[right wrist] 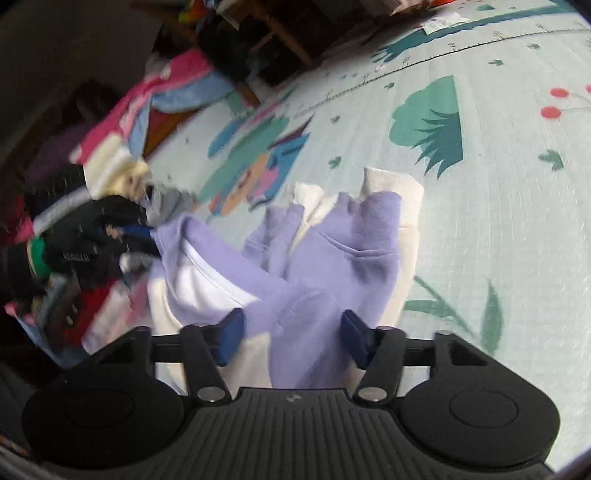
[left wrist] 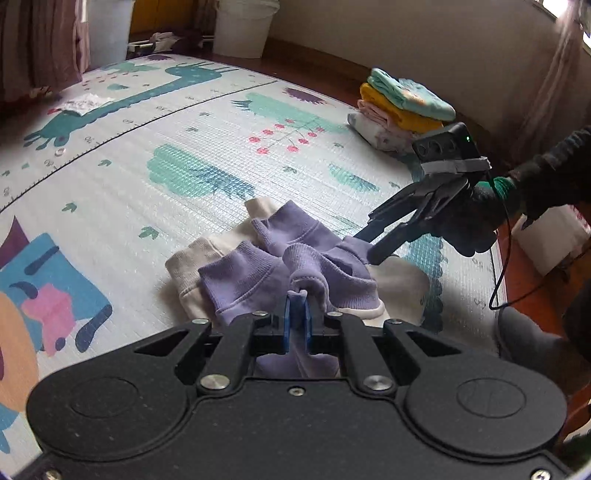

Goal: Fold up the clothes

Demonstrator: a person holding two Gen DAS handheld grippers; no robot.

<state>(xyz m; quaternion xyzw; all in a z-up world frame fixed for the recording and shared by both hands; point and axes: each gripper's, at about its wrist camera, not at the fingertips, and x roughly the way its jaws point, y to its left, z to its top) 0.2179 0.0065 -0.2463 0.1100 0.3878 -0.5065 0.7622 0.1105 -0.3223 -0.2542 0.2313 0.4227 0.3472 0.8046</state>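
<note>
Garment: a soft lilac-and-cream knitted cotton garment with ribbed cuffs (left wrist: 273, 266) is seen bunched on the play mat, just ahead of both grippers, its cuffs pointing away from them.
Left gripper: the left gripper (left wrist: 297, 299) is clenched on a ridge of lilac fabric, which is pinched between the blue pads.
Right gripper: the right gripper (right wrist: 291, 338) is released, its pads standing apart with lilac cloth lying between them but not pressed; from the left wrist view its black fingers (left wrist: 391, 229) are seen at the garment's far right edge.
Handling: the garment is judged light, limp and non-slippery; it will sag and crease wherever it is unsupported, so it is best taken at a hem, cuff or seam, with two holds kept well apart.
Surface: a pale foam play mat printed with trees, berries and animals (left wrist: 207, 147) is laid flat; a finely textured face is suggested.
Finished pile: a stack of folded teal, yellow, pink and white clothes (left wrist: 402, 110) is set near the mat's far corner.
Unfolded pile: a blurred heap of mixed dark and bright clothes (right wrist: 88, 236), possibly still unsorted, lies at the mat's edge.
Room: two white buckets (left wrist: 242, 27) and curtains are seen by the wall.
</note>
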